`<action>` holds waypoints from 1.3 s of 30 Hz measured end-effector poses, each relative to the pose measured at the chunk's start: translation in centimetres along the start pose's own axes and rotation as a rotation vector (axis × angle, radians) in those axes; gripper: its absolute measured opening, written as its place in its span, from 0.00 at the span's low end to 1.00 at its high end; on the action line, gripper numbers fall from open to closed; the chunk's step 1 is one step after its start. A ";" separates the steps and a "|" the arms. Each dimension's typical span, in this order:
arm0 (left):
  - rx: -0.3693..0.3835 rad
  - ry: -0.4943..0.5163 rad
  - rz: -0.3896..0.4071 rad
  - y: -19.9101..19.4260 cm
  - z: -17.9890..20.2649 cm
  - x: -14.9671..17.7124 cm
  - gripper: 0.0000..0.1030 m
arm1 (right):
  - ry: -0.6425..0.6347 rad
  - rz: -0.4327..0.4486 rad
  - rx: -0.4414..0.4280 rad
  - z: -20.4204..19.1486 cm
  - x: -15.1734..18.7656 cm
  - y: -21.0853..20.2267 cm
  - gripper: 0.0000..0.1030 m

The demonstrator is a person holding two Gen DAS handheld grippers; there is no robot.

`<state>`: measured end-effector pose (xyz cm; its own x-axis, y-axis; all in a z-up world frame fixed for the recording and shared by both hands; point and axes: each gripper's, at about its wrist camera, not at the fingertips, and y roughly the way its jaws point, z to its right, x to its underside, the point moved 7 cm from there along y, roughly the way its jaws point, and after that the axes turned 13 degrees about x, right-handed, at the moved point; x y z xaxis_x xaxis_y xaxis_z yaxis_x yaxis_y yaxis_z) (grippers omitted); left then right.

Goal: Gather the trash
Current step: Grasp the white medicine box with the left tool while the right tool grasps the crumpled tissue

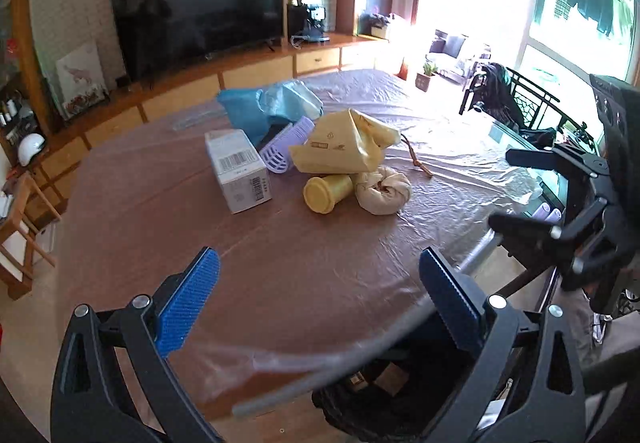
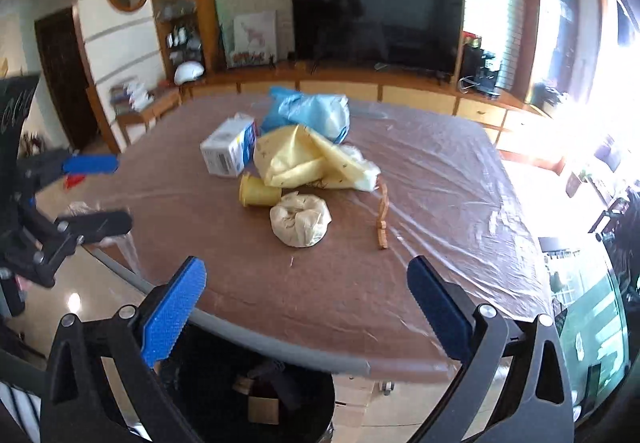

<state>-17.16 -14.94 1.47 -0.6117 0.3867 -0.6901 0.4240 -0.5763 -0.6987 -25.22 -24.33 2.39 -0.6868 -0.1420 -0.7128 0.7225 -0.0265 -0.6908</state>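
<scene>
Trash lies in a heap mid-table: a white carton (image 1: pixel 240 171) (image 2: pixel 228 149), a yellow bag (image 1: pixel 340 147) (image 2: pixel 304 159), a yellow cup on its side (image 1: pixel 324 193) (image 2: pixel 258 191), a knotted cream bag (image 1: pixel 382 191) (image 2: pixel 300 219), a blue plastic bag (image 1: pixel 260 107) (image 2: pixel 308 113), a lilac basket (image 1: pixel 286 147) and a brown cord (image 1: pixel 416 159) (image 2: pixel 382 219). My left gripper (image 1: pixel 320 259) (image 2: pixel 104 193) and right gripper (image 2: pixel 306 267) (image 1: pixel 516 191) hover side by side over the near table edge, both open and empty. A black bin (image 1: pixel 400 395) (image 2: pixel 256 395) with scraps inside stands below them.
The brown table (image 1: pixel 280 303) (image 2: pixel 420 283) is covered with clear plastic sheeting. A television (image 1: pixel 200 11) (image 2: pixel 376 15) on a long wooden cabinet stands behind it. A wooden stool (image 1: pixel 20 235) is at the left and a glass-topped table (image 1: pixel 532 163) at the right.
</scene>
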 end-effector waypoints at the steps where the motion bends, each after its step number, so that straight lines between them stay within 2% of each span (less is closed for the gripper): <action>1: -0.003 0.009 -0.012 0.7 -0.3 -0.1 0.97 | -0.010 -0.010 -0.005 -0.1 0.1 0.3 0.96; 5: -0.030 0.083 -0.085 3.7 -0.7 -0.1 0.97 | -0.050 -0.036 -0.029 -1.5 0.4 1.9 0.96; 8: -0.064 0.089 -0.103 4.3 -1.5 -0.2 0.97 | -0.062 -0.053 -0.019 -2.1 0.3 3.1 0.96; 14: -0.126 -0.099 -0.069 5.0 -6.7 -2.6 0.97 | -0.038 -0.079 -0.020 -2.7 -0.4 5.4 0.96; 16: -0.137 -0.132 -0.061 5.4 -8.0 -3.3 0.97 | -0.028 -0.095 -0.026 -3.0 -0.6 6.3 0.96; 20: -0.169 -0.160 -0.075 6.8 -9.9 -4.5 0.97 | -0.028 -0.113 -0.030 -3.6 -1.0 7.7 0.95; 25: -0.181 -0.185 -0.108 8.4 -11.6 -4.8 0.96 | -0.037 -0.130 -0.017 -3.7 -1.3 9.2 0.83; 30: -0.163 -0.231 -0.119 9.6 -13.3 -5.1 0.86 | -0.026 -0.145 -0.019 -3.4 -1.4 10.4 0.78; 32: -0.157 -0.245 -0.122 9.8 -13.7 -5.1 0.79 | -0.029 -0.144 -0.018 -3.4 -1.5 10.4 0.73; 37: -0.151 -0.236 -0.130 10.3 -14.1 -5.3 0.75 | -0.031 -0.153 -0.022 -3.7 -1.9 10.8 0.70; 39: -0.154 -0.227 -0.135 10.5 -14.0 -5.4 0.67 | -0.034 -0.155 -0.021 -3.8 -2.1 11.0 0.68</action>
<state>-0.07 -13.03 -4.79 -0.7959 0.2713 -0.5412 0.4143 -0.4079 -0.8136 -16.17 -20.52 -4.20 -0.7864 -0.1709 -0.5936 0.6063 -0.0298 -0.7947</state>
